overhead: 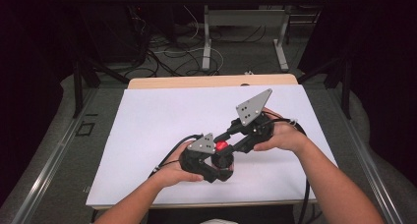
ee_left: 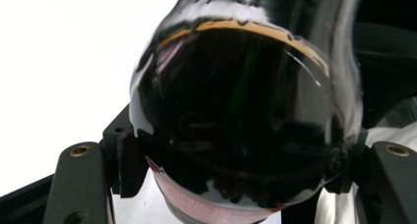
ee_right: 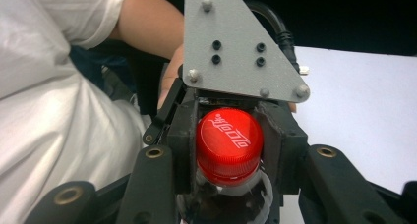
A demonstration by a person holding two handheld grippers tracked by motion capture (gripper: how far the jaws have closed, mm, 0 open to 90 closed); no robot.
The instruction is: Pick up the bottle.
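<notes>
White-topped table [overhead: 147, 135], cabled floor [overhead: 167, 57]

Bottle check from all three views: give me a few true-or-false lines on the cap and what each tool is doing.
1. The bottle cap is red. True.
2. The right tool is shut on the cap. True.
3. The left tool hangs open, away from the bottle. False: it is shut on the dark bottle body.
4. The cap lies loose on the white table sheet. False: it sits on the bottle neck.
5. Both hands hold their tools together over the sheet. True.
</notes>
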